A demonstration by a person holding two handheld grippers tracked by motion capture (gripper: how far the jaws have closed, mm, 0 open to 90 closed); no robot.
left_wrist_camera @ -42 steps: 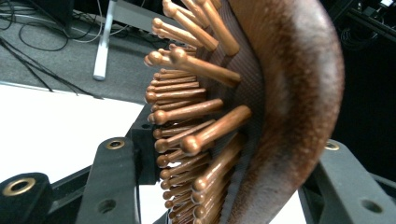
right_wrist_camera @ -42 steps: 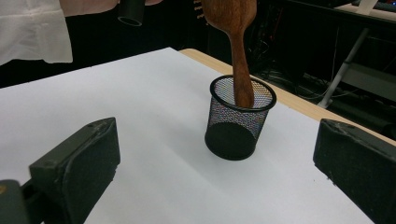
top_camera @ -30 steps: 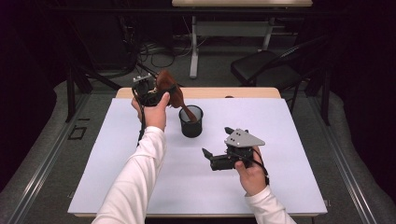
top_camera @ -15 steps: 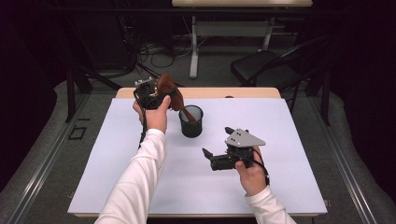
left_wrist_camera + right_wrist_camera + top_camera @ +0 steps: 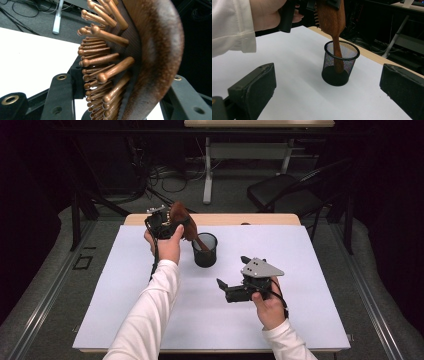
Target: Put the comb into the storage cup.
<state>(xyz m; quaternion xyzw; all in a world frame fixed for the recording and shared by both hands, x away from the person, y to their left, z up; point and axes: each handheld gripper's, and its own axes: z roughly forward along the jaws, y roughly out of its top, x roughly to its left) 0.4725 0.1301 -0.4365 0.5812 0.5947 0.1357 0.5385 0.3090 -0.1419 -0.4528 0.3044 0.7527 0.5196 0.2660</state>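
A brown wooden hairbrush with round-tipped wooden bristles is tilted over a black mesh cup, and its handle reaches down inside the cup. My left gripper is shut on the brush's head, held up at the cup's left. My right gripper rests on the white table to the right of the cup and points toward it. It stands open with nothing between its jaws, and the cup is a short way ahead of it.
A wooden strip runs along the table's far edge. Beyond it stand a black chair and a desk's white legs, with cables on the floor. White table surface spreads out in front of and beside the cup.
The left hand has shifted slightly with the brush, whose handle stays in the cup. The right gripper has not moved.
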